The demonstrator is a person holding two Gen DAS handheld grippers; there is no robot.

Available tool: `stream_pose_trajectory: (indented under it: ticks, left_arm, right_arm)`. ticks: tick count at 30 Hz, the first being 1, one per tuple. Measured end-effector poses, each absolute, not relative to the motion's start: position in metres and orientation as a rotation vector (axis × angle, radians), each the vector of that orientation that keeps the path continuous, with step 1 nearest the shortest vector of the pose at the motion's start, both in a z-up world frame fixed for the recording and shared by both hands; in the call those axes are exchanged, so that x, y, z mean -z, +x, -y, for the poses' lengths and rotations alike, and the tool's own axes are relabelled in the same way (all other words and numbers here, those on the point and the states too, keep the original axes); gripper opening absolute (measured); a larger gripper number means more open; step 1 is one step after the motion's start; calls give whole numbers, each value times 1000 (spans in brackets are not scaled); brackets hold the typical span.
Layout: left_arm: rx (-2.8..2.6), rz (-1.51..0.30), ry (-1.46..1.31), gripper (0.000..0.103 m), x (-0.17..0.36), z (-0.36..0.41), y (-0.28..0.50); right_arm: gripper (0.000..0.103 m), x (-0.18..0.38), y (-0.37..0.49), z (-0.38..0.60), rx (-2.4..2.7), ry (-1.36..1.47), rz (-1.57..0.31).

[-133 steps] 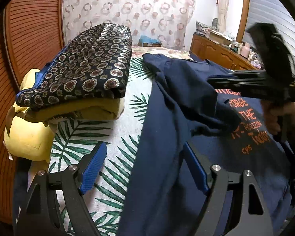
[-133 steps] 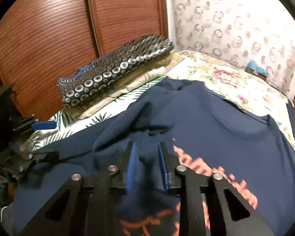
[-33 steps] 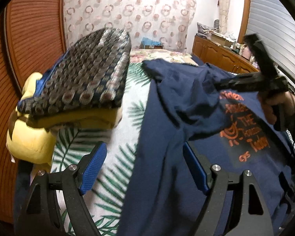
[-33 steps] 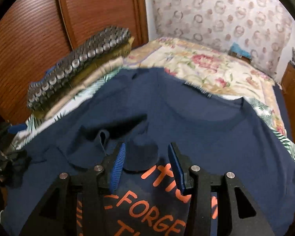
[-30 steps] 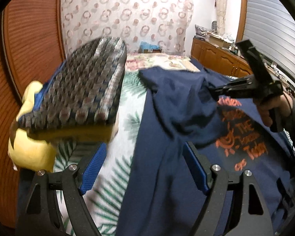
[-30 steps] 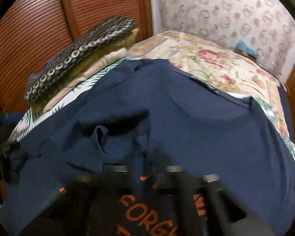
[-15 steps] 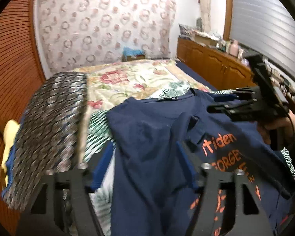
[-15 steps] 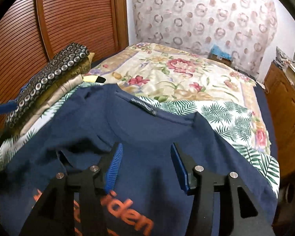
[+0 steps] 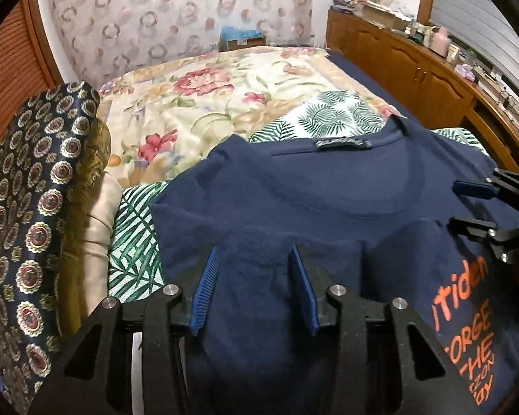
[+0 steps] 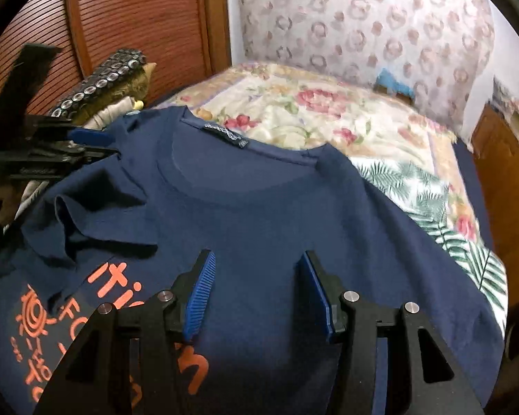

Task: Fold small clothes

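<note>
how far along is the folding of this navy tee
Early. Done: the left sleeve is folded in over the chest of the navy T-shirt, covering part of the orange print. In hand: nothing; the left gripper and right gripper are both open above the fabric. Left: the right sleeve and the body folds. A folded stack lies beside it.

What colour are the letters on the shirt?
Orange letters on the navy shirt, clearest in the right wrist view.
</note>
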State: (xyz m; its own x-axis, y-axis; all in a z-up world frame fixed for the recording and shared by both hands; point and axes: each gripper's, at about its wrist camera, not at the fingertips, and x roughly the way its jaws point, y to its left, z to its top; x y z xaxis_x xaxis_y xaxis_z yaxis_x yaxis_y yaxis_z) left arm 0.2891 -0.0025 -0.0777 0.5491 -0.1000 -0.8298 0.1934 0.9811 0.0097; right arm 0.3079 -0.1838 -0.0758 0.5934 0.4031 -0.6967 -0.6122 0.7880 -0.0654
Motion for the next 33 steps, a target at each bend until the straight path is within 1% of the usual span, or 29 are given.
stream_pose_trajectory:
  ticks: [1,3,6,7,8,11,14,16,19,24,28,30,31,32,33]
  left_arm:
    - [174,-967,108,45,78,3,289]
    - [180,-959,111,37,77,5,288]
    - [212,-960,108,18,78,8,290]
    - [214,-963,116,7,78,9,293]
    - [213,-964,120,5,76,8,295]
    - [188,-938,131,4,65,2,291]
    - [146,-873,125,4,40,-14,288]
    - [94,-822,129,4,21,-29,290]
    - [33,-792,134,4,8,-51,295]
    - [-1,-804,141,4,10,-68,303]
    - [18,-793,115,5,9,-72,294]
    - [30,-788,119,22,7,-70,284]
    - [40,-781,122,34,7,-67,280]
    - [59,-769,120,42,5,-66,272]
    - [77,-763,115,44,4,-64,265]
  right_arm:
    - [53,75,308,184,-602,-313,-722]
    - [53,75,307,183,-600,-315,-721]
    - [53,76,305,184,-600,-315,-719]
    - [53,76,304,184,-601,-313,-719]
    - [53,75,304,184,-602,-312,-719]
    - [53,77,303,187,-603,-311,-717]
    - [53,77,302,188,-603,-312,-716]
    - [53,78,303,188,-604,-312,-716]
    - [53,78,303,188,-604,-313,-715]
    - [54,78,303,189,-605,-313,-716]
    - [54,78,302,189,-609,-309,-717]
    - [54,78,302,191,-610,-297,-719]
    - [54,77,303,193,-603,-292,-723]
    - [54,75,302,194,-596,-289,-725]
    - [54,71,300,197,-591,-281,-719]
